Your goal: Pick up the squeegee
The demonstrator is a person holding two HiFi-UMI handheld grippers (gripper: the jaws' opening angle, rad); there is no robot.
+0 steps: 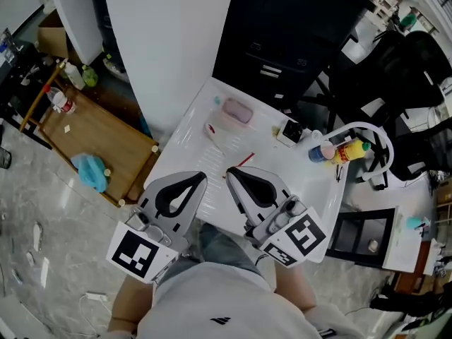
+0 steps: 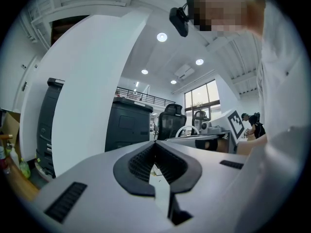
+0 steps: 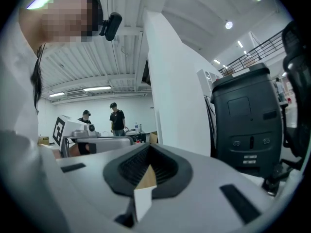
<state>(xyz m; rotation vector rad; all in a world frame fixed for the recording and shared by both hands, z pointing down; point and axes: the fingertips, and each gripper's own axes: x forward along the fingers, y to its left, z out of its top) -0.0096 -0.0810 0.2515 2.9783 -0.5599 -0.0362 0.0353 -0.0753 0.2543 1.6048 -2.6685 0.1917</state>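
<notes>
Lying beyond left tool: squeegee

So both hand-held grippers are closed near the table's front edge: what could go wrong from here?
The left hand-held gripper and right hand-held gripper are both shut; unless one opens, it would likely push things rather than grasp. The pink box and red stick lie close together on the table, so a reach could nudge them. The bottles could tip.

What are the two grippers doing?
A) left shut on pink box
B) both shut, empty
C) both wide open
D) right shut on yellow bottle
B: the jaws of the left gripper and the right gripper meet, with nothing between them.
</notes>
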